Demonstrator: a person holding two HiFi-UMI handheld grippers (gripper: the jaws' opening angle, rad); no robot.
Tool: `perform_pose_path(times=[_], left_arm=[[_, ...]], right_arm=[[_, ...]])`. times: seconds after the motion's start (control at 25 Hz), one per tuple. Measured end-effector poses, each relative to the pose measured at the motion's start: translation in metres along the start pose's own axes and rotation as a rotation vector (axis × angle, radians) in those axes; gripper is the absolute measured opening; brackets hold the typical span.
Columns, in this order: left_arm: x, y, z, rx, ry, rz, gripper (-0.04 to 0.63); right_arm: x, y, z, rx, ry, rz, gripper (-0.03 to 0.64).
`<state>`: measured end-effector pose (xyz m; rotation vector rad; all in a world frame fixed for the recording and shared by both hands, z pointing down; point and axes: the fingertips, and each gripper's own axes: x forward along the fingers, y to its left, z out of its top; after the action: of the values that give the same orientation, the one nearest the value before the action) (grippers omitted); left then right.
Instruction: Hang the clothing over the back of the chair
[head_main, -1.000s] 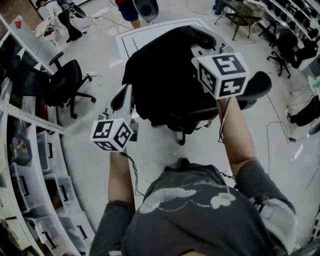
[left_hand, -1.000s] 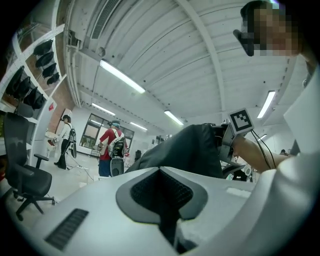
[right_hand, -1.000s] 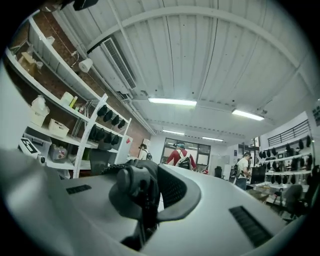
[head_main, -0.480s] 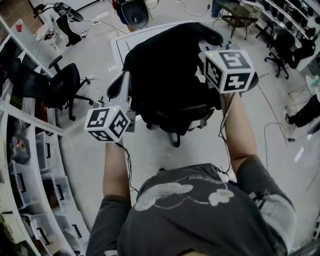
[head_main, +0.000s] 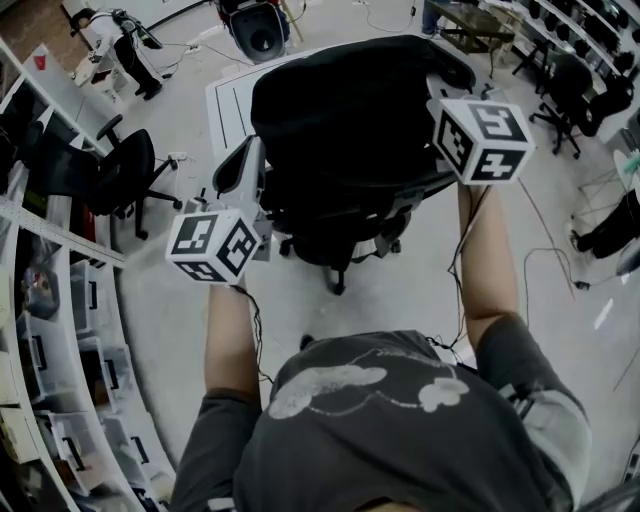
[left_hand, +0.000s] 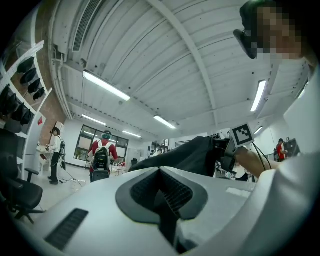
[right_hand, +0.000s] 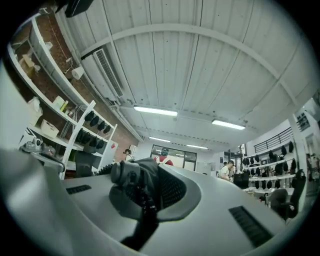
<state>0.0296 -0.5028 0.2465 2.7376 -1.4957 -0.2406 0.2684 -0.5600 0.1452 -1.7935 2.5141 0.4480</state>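
We begin with the floor, where a black office chair stands by the near edge of a white marked rectangle. Only its base and part of the seat show. The clothing, a dark garment, is held spread out above the chair and hides the back.

It is stretched between our two hands, so its long axis runs side to side across the chair, from the left gripper to the right gripper. Its broad face is turned up towards us.

The left gripper is closed on the garment's left edge. The right gripper is clamped on a bunched fold that carries a zip.

We judge this to be the carrying step, with the garment in the air and not yet draped. Next we should centre it over the top rail of the back and lower both hands evenly so it falls on both sides. Only then should we let go.
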Motion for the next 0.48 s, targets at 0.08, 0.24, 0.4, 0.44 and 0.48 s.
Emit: perform_pose_path(times=[0.08,0.24,0.4,0.44,0.48], left_arm=[[0.004,-0.020,0.001,0.009,-0.009,-0.001,0.002],[0.004,-0.051,-0.001,0.012,-0.022,0.010,0.002],[0.000,-0.083,-0.004,0.015,-0.032,0.032,0.002],[-0.002,-0.091,-0.005,0.017,-0.036,0.038,0.001],[-0.006,-0.098,-0.006,0.020,-0.040,0.045,0.002]], right_arm=[[-0.013,-0.006,0.002,-0.024,-0.016,0.034,-0.006],[-0.036,0.008,0.003,-0.063,-0.036,0.121,-0.006],[-0.061,0.020,-0.002,-0.066,-0.045,0.185,-0.006],[-0.070,0.022,-0.002,-0.065,-0.050,0.196,-0.006],[-0.079,0.023,-0.003,-0.064,-0.054,0.205,-0.006]])
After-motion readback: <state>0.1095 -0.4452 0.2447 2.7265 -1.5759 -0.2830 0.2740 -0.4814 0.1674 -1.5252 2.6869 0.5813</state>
